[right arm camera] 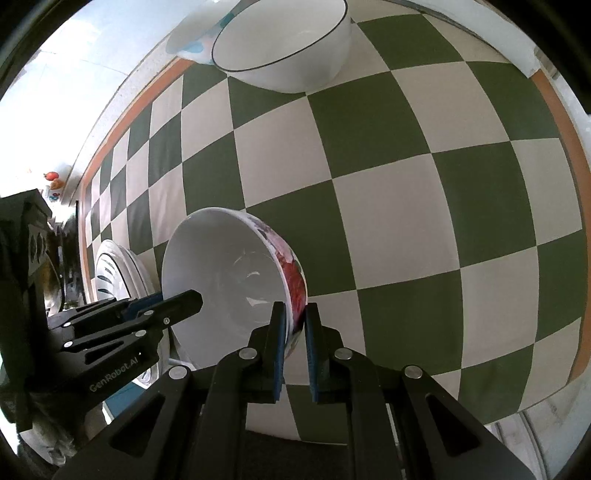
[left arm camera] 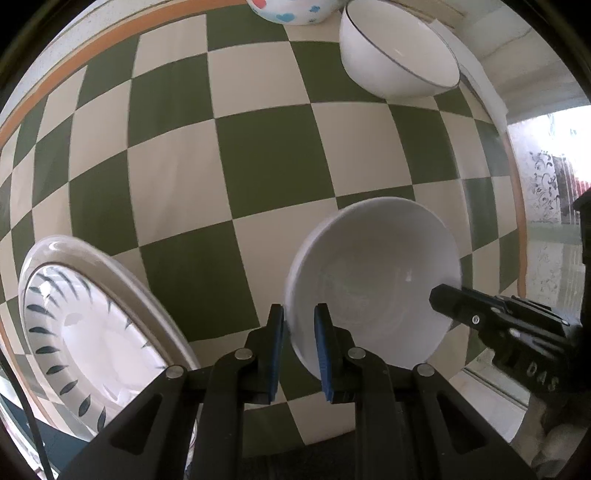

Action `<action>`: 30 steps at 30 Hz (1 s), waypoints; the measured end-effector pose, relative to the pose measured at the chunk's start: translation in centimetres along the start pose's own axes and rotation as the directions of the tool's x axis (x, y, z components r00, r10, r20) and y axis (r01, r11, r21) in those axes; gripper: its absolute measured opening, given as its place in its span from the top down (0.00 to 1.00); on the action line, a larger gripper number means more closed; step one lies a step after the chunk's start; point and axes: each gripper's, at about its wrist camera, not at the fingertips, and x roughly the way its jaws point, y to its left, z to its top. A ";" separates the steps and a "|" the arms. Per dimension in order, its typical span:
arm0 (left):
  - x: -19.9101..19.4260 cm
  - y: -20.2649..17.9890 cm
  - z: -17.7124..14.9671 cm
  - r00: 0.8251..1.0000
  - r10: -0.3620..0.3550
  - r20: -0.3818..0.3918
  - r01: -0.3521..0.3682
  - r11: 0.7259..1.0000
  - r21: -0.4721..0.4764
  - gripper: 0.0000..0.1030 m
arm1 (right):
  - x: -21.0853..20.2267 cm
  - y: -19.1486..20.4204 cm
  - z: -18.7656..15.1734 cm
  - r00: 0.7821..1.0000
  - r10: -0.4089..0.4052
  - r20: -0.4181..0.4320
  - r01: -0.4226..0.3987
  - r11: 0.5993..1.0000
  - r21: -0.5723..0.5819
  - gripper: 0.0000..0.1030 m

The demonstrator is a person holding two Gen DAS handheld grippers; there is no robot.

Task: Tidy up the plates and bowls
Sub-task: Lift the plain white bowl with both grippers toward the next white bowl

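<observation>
A white bowl (left arm camera: 373, 273) with a red floral outside (right arm camera: 236, 273) is held between both grippers over the green and cream checked cloth. My left gripper (left arm camera: 299, 314) is shut on its left rim. My right gripper (right arm camera: 295, 312) is shut on its right rim and shows at the right of the left wrist view (left arm camera: 454, 302). A stack of plates with a blue leaf pattern (left arm camera: 88, 332) lies at the left, also in the right wrist view (right arm camera: 114, 273). A white bowl with a dark rim line (left arm camera: 395, 55) stands at the far side (right arm camera: 284, 44).
A bowl with blue and red prints (left arm camera: 291, 11) stands behind the dark-rimmed bowl (right arm camera: 192, 40). The checked cloth (left arm camera: 258, 166) has an orange border (right arm camera: 576, 229) near the table edge. A window with patterned glass (left arm camera: 546, 184) is at the right.
</observation>
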 end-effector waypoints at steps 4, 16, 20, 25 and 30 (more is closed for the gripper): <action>-4.0 0.8 -0.3 0.997 -0.004 0.073 0.006 1.000 -0.030 0.86 | -2.3 -1.0 0.4 0.999 0.035 0.014 -0.035 0.999 0.017 0.88; -7.4 0.2 11.2 0.988 -0.077 0.134 0.090 0.992 -0.092 0.80 | -8.8 -3.1 10.0 0.978 0.092 0.190 -0.103 0.994 0.048 0.47; -5.9 -0.1 15.3 0.986 -0.129 0.105 0.141 0.983 -0.120 0.80 | -7.8 -3.9 13.7 0.978 0.085 0.189 -0.101 0.992 0.076 0.47; -3.7 -0.9 18.8 0.987 -0.149 0.054 0.155 0.980 -0.128 0.80 | -5.9 -4.5 17.3 0.980 0.089 0.175 -0.110 0.988 0.110 0.47; -1.8 -1.9 20.1 0.991 -0.130 0.030 0.133 0.985 -0.107 0.80 | -3.9 -4.8 19.2 0.986 0.086 0.144 -0.105 0.986 0.127 0.49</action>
